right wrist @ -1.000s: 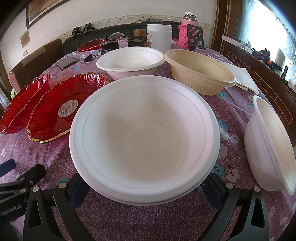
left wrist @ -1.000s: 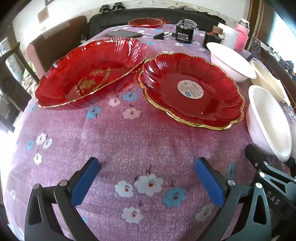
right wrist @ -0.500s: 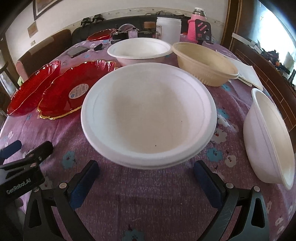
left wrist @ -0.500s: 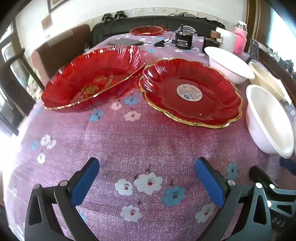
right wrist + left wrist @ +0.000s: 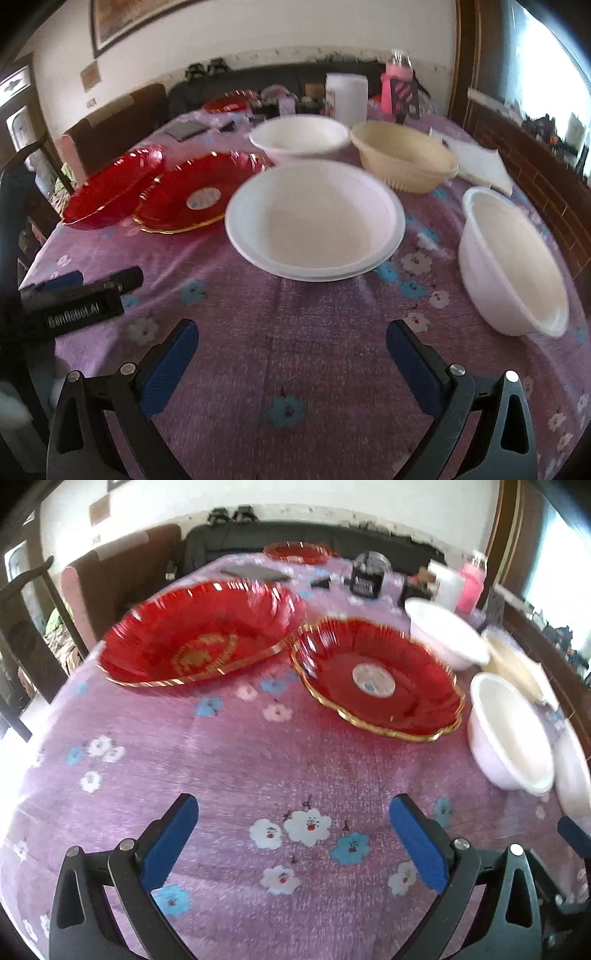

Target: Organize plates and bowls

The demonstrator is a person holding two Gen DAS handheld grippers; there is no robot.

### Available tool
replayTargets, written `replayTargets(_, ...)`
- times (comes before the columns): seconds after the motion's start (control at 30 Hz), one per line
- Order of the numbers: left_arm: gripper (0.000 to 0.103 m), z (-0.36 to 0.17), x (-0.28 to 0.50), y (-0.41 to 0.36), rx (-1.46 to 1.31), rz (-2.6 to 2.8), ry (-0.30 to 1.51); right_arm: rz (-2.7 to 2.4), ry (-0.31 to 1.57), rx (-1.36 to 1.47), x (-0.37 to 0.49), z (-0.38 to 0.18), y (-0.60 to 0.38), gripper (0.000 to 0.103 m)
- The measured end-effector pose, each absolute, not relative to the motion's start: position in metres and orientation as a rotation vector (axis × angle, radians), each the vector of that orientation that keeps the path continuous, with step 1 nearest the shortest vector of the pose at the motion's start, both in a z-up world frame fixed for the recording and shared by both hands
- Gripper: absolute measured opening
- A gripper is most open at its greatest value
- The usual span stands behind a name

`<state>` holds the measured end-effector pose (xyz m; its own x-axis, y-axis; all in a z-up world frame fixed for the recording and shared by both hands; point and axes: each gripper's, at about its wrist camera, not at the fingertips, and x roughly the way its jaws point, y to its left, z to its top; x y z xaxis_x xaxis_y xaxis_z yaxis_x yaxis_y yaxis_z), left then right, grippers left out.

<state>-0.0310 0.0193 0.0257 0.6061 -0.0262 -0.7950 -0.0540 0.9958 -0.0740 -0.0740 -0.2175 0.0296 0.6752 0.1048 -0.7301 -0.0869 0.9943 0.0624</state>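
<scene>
The bench (image 5: pixel 295 350) is covered with a purple cloth printed with small white and blue flowers, and dark seats stand behind it. The stacked white bowls (image 5: pixel 316 218), two nested together with smooth matte walls, stand in the middle. To the left of them lies the scalloped red plate (image 5: pixel 376 679) with a gold rim and a round sticker, and further left the deeper red ribbed plate (image 5: pixel 199 646), whose rim seems to overlap or touch the first one. Behind the stacked bowls stand a white bowl (image 5: pixel 299 138) and a beige ribbed bowl (image 5: pixel 402 160); to the right of them is another white bowl (image 5: pixel 513 262).

The left gripper (image 5: pixel 293 843) and the right gripper (image 5: pixel 291 365) both hang over bare cloth with the blue-padded fingers (image 5: pixel 415 369) spread wide, grasping nothing.

Probably the next step is to gather one more dish. The bowls look light and thin, so I would pinch the rim gently and lower it straight into the stack. The red plates look glossy and slippery, so a firm hold on the edge is better.
</scene>
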Motion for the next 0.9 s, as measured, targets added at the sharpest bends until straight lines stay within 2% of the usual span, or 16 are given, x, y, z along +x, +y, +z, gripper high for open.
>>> replayTargets(0.3,0.103,0.079,-0.079,0.028,-0.048,0.122,0.631,0.037,0.542,0.04,-0.132,0.058,-0.226,0.102)
replayTargets(0.5,0.103,0.109,-0.105,0.017,-0.041,0.128,0.493,0.0,0.451,0.045,-0.149,0.071,-0.223,0.102)
replayTargets(0.9,0.103,0.124,-0.125,-0.012,0.029,0.084,0.503,-0.02,0.45,0.082,-0.158,0.073,-0.232,0.102)
